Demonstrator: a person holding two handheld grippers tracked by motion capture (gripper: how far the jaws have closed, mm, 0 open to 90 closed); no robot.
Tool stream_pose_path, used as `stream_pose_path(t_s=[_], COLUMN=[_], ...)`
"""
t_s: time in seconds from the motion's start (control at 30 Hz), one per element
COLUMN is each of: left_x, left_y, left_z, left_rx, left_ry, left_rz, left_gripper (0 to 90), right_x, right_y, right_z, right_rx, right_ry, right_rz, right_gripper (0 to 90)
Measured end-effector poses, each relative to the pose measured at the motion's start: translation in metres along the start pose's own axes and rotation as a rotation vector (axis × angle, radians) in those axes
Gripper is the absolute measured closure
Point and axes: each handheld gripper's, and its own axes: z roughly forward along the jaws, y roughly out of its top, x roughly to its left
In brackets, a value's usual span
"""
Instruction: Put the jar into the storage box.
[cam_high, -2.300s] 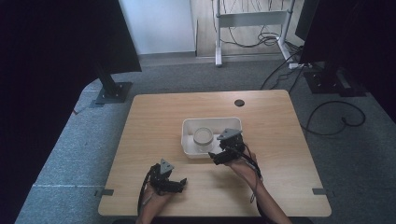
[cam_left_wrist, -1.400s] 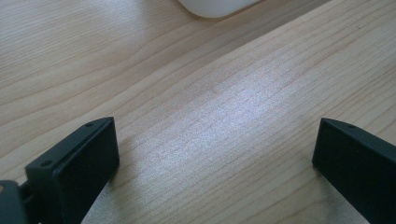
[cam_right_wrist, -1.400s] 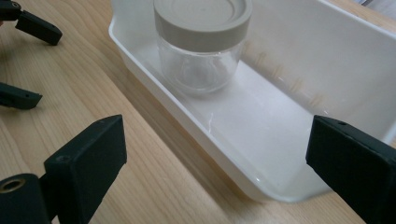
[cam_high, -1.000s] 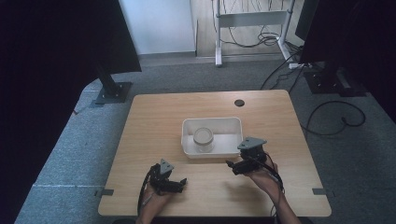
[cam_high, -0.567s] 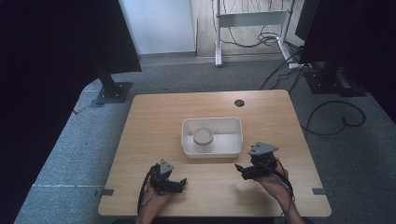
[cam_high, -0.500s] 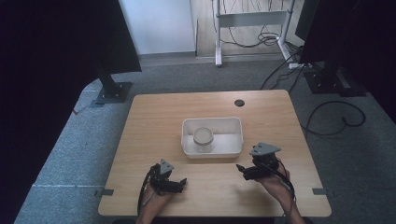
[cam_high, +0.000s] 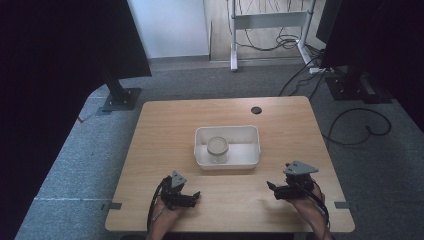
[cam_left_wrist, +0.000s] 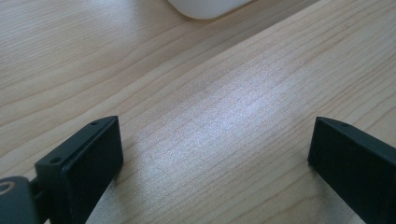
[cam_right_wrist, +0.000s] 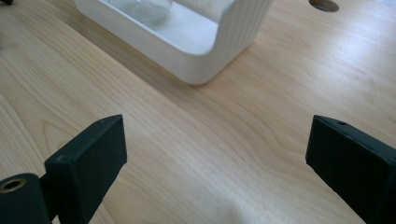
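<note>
A white rectangular bin (cam_high: 250, 135) sits in the middle of the wooden table (cam_high: 165, 130), with a clear glass jar (cam_high: 218, 148) standing in its left half. In the right gripper view the bin's corner (cam_right_wrist: 219, 51) and the jar's base (cam_right_wrist: 144, 9) lie ahead. My right gripper (cam_high: 270, 188) rests near the front right of the table, open and empty (cam_right_wrist: 215, 163). Near the front left lies my left gripper (cam_high: 196, 196), also open over bare wood (cam_left_wrist: 215, 154), with the bin's rounded corner (cam_left_wrist: 205, 7) at the top edge.
A round cable hole (cam_high: 256, 110) lies at the table's far side. Dark monitor stands (cam_high: 120, 95) and loose cables (cam_high: 360, 125) lie on the grey carpet beyond and right of the table. Bare wood stretches between the two grippers.
My right gripper has drawn back from the bin's front right corner toward the front right of the table. The left gripper has stayed still.
</note>
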Motion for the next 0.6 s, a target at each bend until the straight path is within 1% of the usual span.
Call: stream_pose_path(t_s=[0.2,0.43,0.6], left_x=[0.0,0.0,0.0], left_y=[0.0,0.0,0.0], left_z=[0.0,0.0,0.0], left_rx=[0.002,0.002,0.002], left_ry=[0.003,0.003,0.003], left_rz=[-0.003,-0.004,-0.004], left_gripper=[2.7,2.4,2.3], right_x=[-0.003,-0.008,-0.009], right_y=[-0.017,-0.039,-0.05], right_z=[-0.005,-0.006,-0.007], right_rx=[0.024,0.048,0.058], right_ry=[-0.037,-0.058,-0.069], right_rz=[0.021,0.067,0.088], right_gripper=[5.3,5.2,5.3])
